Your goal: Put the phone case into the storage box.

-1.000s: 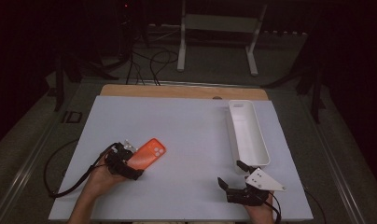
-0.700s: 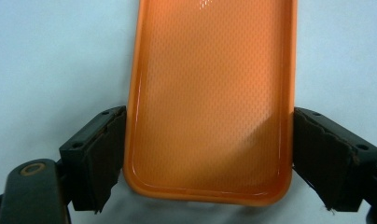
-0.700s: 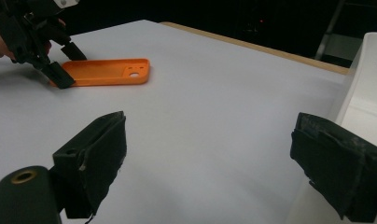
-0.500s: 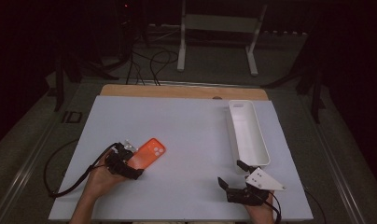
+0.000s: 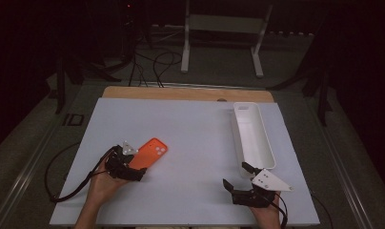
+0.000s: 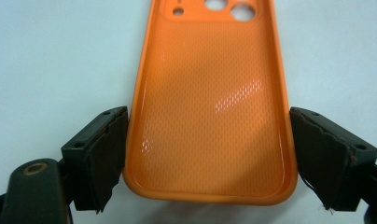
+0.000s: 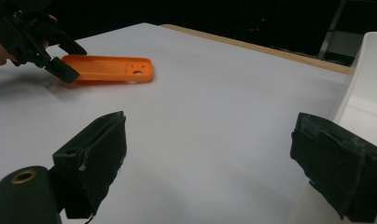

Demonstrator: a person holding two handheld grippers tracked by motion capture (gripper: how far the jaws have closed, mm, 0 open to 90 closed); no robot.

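Note:
An orange phone case (image 5: 151, 150) lies open side up on the white table top, at the left front. My left gripper (image 5: 136, 165) has its jaws on either side of the case's near end (image 6: 210, 93). They have just been closing, and both pads (image 6: 107, 154) now press on the case's long edges. My right gripper (image 5: 236, 175) rests at the right front with its jaws wide apart and nothing between them (image 7: 207, 154). From the right gripper view, the case (image 7: 107, 67) and the left gripper (image 7: 60, 58) sit far off to the left.
A long white tray (image 5: 236, 129) stands on the right side of the table, just beyond the right gripper, and its wall (image 7: 364, 70) rises by the right jaw. A wooden strip (image 5: 181, 93) runs along the far edge. Cables and a metal stand lie on the floor beyond.
The left gripper's jaws have drawn in on the near end of the orange case, and the hand has shifted slightly. The right gripper has stayed where it was.

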